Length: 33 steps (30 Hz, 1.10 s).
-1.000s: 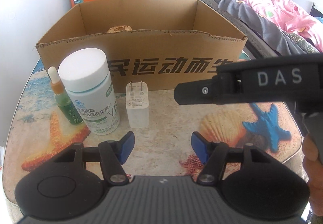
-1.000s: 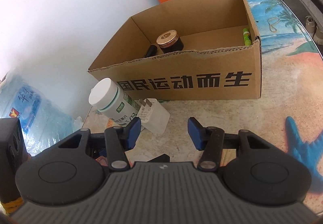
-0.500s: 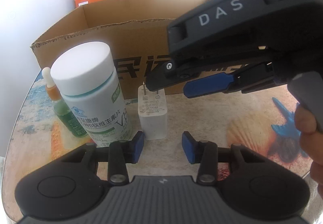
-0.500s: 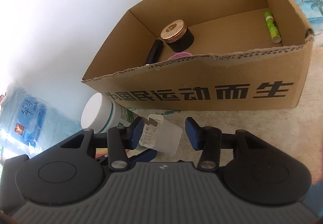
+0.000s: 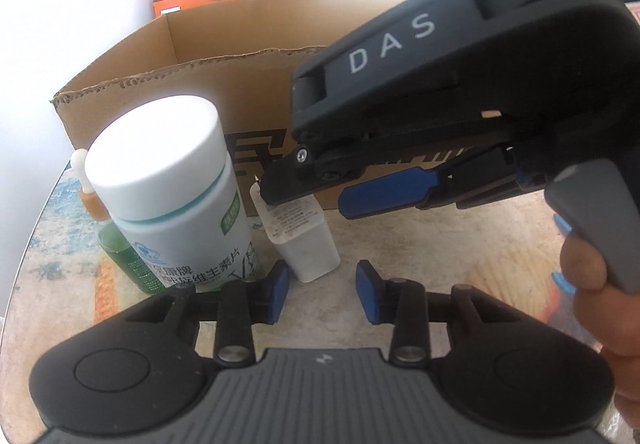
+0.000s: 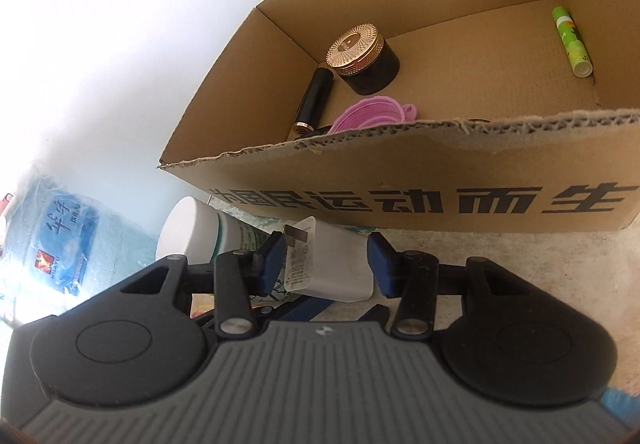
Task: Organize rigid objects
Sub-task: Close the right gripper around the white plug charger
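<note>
A white plug charger stands tilted on the table in front of the cardboard box. My right gripper reaches in from the right and is shut on the charger, one pad against each side. In the left wrist view the right gripper covers the charger's top. My left gripper sits just short of the charger's base; its jaws are closing with nothing pressed between them. A white-capped vitamin bottle stands to the charger's left, a green dropper bottle behind it.
The box holds a gold-lidded jar, a black tube, a pink funnel and a green tube. A hand grips the right gripper's handle. A water jug lies at the left.
The right gripper came in from the right and closed around the charger, which now leans. The left gripper's jaws narrowed and it moved closer to the charger and bottle.
</note>
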### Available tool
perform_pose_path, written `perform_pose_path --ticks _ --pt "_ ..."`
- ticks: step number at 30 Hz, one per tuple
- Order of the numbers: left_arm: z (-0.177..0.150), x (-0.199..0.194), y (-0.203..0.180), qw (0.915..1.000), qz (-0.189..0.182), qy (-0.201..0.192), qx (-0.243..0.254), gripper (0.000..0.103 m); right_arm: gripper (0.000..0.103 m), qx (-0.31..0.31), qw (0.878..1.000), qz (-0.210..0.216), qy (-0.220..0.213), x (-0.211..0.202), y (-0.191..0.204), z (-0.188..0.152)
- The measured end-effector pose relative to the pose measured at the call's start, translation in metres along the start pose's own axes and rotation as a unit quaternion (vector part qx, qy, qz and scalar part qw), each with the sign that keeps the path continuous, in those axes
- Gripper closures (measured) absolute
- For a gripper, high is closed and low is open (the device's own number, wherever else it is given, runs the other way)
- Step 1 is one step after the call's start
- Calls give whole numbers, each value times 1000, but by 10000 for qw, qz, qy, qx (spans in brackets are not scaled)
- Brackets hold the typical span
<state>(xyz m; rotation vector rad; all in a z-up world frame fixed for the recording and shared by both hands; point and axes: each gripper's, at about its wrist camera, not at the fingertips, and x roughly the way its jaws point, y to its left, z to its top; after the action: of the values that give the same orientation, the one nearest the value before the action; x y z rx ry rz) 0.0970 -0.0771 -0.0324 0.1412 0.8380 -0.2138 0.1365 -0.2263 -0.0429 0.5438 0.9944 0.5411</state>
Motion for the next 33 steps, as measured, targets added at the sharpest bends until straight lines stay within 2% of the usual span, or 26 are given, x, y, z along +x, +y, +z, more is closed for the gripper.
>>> perform_pose_path --ticks 4,9,18,26,30,33 --pt "7 5 1 10000 -93 -16 -17 61 57 184 9996 116 161 7 -9 -2" --pt "-4 3 -4 9997 -204 -61 101 60 57 554 9980 193 241 7 -22 -5" --pt "-8 -1 -17 9966 -643 -18 522 60 59 639 9976 -114 220 -17 -31 -17" --pt "-19 -10 -26 9888 -1158 102 940 60 59 916 9952 -281 175 -53 -44 -44" --pt "-20 -10 -22 9881 -1194 110 963 60 59 867 9957 -290 118 -62 -45 -52" --pt "-17 -14 -25 9896 -1065 53 965 60 58 714 9967 -384 -99 -70 -39 -44"
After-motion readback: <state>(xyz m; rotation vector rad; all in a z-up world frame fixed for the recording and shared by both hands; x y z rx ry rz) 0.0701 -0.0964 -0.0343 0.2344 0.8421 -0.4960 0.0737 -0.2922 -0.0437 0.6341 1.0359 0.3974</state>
